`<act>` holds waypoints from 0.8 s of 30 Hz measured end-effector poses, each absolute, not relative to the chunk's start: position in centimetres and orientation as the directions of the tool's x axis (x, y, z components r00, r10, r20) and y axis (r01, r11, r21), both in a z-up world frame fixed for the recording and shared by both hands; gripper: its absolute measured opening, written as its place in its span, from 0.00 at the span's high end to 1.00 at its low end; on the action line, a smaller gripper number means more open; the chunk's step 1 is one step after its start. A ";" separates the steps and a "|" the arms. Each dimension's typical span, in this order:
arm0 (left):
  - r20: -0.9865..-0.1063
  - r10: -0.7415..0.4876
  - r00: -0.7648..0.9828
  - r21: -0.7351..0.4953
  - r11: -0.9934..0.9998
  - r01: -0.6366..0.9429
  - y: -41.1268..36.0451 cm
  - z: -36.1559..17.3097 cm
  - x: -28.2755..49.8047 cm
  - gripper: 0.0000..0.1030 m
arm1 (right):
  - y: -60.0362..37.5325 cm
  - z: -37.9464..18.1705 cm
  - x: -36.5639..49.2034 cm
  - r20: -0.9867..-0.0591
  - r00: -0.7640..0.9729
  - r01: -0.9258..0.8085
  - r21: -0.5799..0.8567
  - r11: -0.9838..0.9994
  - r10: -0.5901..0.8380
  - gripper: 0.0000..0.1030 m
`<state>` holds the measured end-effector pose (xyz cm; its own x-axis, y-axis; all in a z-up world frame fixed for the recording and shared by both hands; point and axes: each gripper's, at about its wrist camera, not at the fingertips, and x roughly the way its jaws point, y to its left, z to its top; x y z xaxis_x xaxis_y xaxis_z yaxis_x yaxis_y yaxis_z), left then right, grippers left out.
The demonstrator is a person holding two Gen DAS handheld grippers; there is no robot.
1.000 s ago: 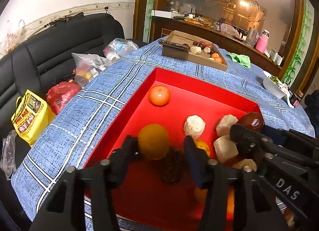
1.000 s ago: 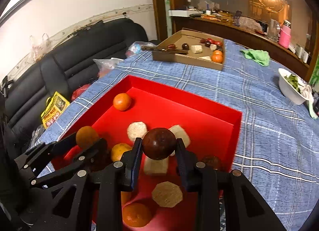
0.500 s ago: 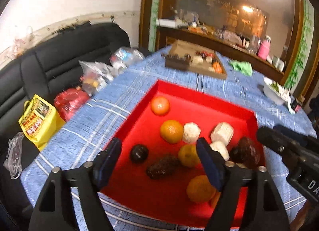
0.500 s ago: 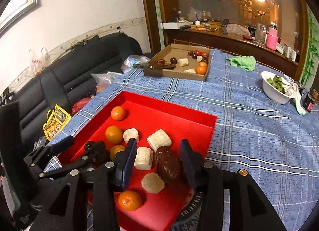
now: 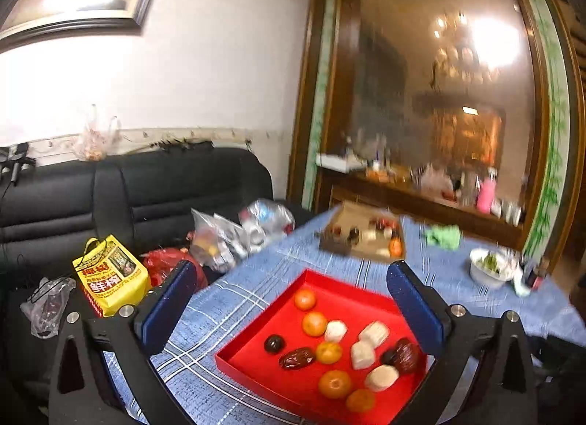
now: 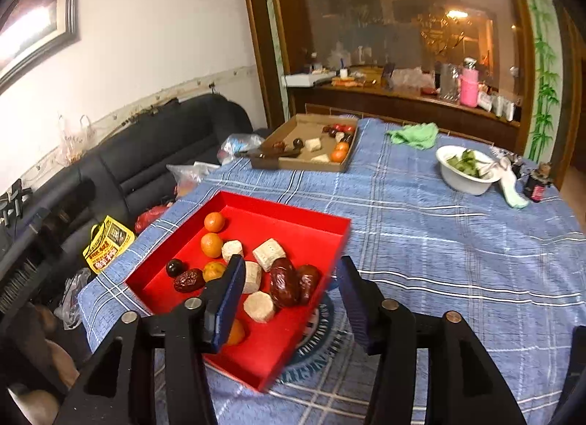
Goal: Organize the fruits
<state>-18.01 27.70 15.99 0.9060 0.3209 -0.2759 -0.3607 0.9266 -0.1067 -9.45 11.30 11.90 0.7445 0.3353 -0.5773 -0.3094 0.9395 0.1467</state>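
A red tray [image 5: 351,298] [image 6: 293,212] lies on the blue checked tablecloth. It holds several oranges [image 5: 314,323] [image 6: 211,244], pale cut chunks [image 5: 373,334] [image 6: 269,254], dark red dates [image 5: 297,357] [image 6: 284,285] and a small dark round fruit [image 5: 274,343] [image 6: 175,267]. My left gripper [image 5: 289,302] is open and empty, raised well above and behind the tray. My right gripper [image 6: 289,295] is open and empty, raised above the tray's near right side.
A cardboard box [image 6: 311,146] [image 5: 366,238] with more fruit sits at the far side of the table. A white bowl [image 6: 467,168] and green cloth [image 6: 415,133] lie far right. A black sofa [image 5: 128,198] with bags, one yellow [image 5: 110,274], stands left.
Both grippers opened and pulled up and back from the tray. The right one let go of the dark date, which now lies in the tray. The left one left the orange there.
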 end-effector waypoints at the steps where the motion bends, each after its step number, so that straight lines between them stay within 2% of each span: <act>1: -0.277 0.339 0.899 -0.110 0.918 -0.380 27.4 16.3 -18.5 0.00 | 10.8 12.1 -10.1 -0.567 0.754 -0.306 0.145 0.941 0.332 0.40; 8: -0.363 0.328 0.872 -0.059 0.926 -0.373 24.9 15.8 -19.5 0.00 | 7.7 12.1 -13.7 -0.534 0.785 -0.281 0.143 0.949 0.313 0.34; 16: -0.339 0.344 0.876 0.067 0.937 -0.342 20.2 14.6 -22.2 0.00 | 5.1 11.4 -16.8 -0.522 0.800 -0.249 0.157 0.956 0.294 0.29; 20: -0.413 0.283 0.866 0.076 0.958 -0.277 18.5 13.2 -22.3 0.00 | 5.1 10.4 -18.3 -0.525 0.810 -0.241 0.105 0.965 0.259 0.23; 24: -0.469 0.250 0.847 0.086 0.968 -0.238 17.5 11.7 -21.7 0.00 | 5.3 9.2 -19.0 -0.543 0.807 -0.236 0.065 0.969 0.233 0.23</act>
